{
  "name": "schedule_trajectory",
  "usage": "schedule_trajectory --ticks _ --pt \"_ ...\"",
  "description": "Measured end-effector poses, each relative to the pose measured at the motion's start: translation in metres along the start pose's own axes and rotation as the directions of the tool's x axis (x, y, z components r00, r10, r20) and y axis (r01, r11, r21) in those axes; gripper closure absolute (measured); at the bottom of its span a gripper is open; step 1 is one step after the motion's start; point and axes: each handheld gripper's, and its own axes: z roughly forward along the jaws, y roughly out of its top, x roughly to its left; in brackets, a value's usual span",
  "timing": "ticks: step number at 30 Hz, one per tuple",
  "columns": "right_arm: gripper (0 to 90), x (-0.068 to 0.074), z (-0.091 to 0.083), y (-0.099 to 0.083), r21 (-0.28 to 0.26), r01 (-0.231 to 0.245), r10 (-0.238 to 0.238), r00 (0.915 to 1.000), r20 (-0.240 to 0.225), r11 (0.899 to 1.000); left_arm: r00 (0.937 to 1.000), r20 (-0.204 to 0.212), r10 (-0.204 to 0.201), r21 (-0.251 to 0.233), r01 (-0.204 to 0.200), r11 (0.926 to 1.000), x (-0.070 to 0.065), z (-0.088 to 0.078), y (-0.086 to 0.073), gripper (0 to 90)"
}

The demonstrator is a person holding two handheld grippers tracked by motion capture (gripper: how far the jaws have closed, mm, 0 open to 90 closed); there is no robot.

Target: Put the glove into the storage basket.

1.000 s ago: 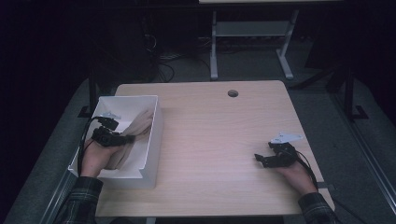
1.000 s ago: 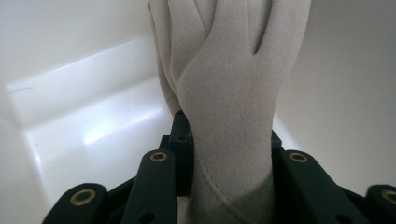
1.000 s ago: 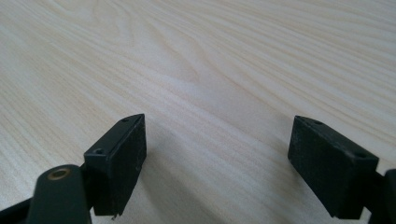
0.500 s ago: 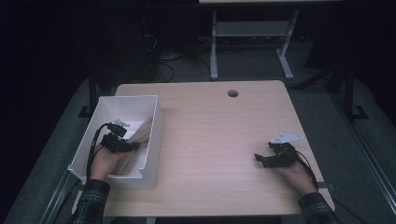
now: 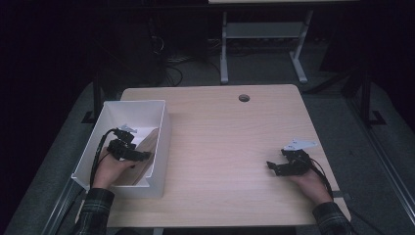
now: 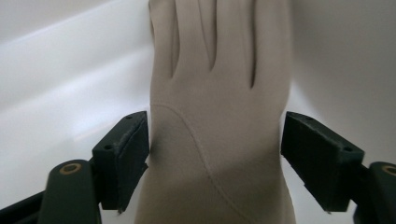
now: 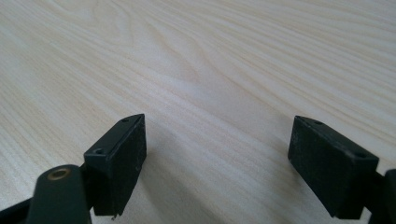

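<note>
Worktop (image 5: 220,147): we see a pale wood surface, bare across the middle, with a small round grommet near the far edge.
Bin (image 5: 164,142): a white open box stands at the left edge of the worktop; we have our left hand down inside it.
Glove (image 6: 219,116): a beige fabric glove lies in the bin, fingers pointing away from us and leaning towards the bin wall; in the high view it is the tan shape (image 5: 144,156) along the bin's right side.
Left gripper (image 6: 215,163): its jaws have just been opening; they now stand wide, one on each side of the glove's cuff end, the glove between them but not pinched.
Right gripper (image 7: 217,163): it rests low over the bare worktop, jaws spread wide with nothing between them.
Handling: we judge the glove light, soft and limp, so it will fold and droop from any grip; it is not fragile.
Where to grip: we judge the cuff or palm best, pinching through both layers rather than a single finger.
</note>
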Motion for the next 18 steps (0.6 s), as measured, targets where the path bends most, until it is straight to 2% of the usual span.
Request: schedule_trajectory --ticks 4,9,13,18 --pt "19.0 0.0 0.0 0.0 0.001 -0.002 0.002 1.0 0.001 1.0 0.9999 0.007 -0.015 -0.055 0.015 0.9984 0.001 -0.018 0.01 20.4" --pt "18.3 0.001 0.0 0.0 0.001 -0.001 0.001 1.0 -0.002 1.0 0.9998 0.013 -0.015 -0.085 0.016 0.9962 -0.003 -0.032 0.021 20.2" --pt "17.3 0.001 0.0 0.0 0.004 0.004 -0.004 1.0 -0.009 1.0 0.9998 0.02 0.006 -0.097 -0.004 0.9953 -0.008 -0.044 0.035 20.0" --pt "14.0 0.001 0.001 0.001 0.014 0.024 -0.024 0.9995 -0.021 1.0 0.9986 0.046 0.027 -0.144 -0.02 0.9894 -0.018 -0.058 0.052 19.2"
